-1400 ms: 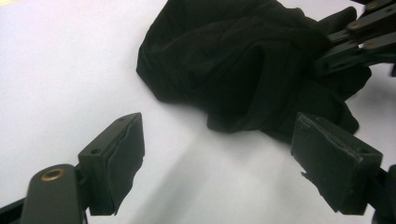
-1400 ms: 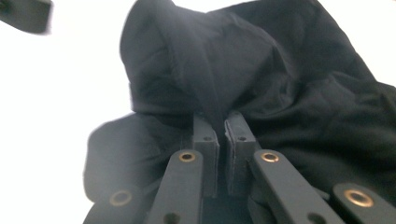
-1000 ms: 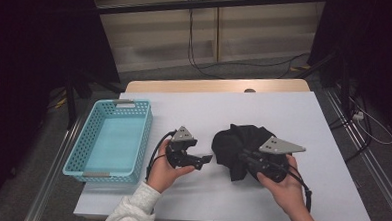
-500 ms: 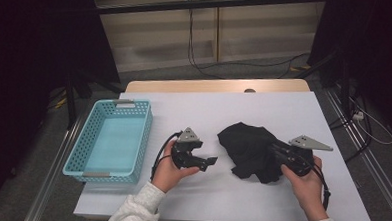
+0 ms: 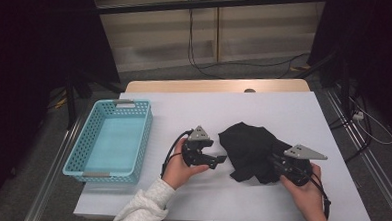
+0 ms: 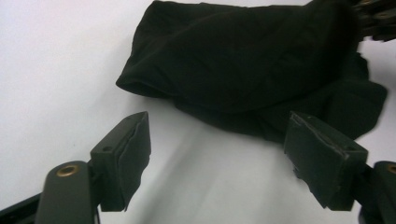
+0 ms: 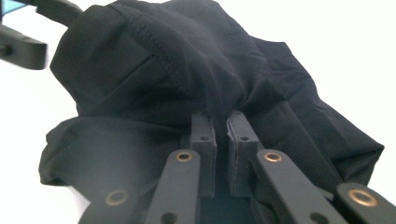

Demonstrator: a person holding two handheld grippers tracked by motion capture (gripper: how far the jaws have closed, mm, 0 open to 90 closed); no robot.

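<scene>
One black cloth lying crumpled on the white table, a bit right of the middle. One blue basket at the left side, well apart from the cloth. Two grippers, one in each hand. Right gripper pinching a fold of the cloth, jaws squeezed close on it. Left gripper just beside the cloth, jaws spread wide but just now closing a little, only bare table between them.

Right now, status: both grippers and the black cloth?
Right gripper shut on crumpled black fabric garment. Left gripper open, jaws just closing a little, nothing between them, short of garment's edge. Turquoise plastic basket off to the left, path clear.
</scene>
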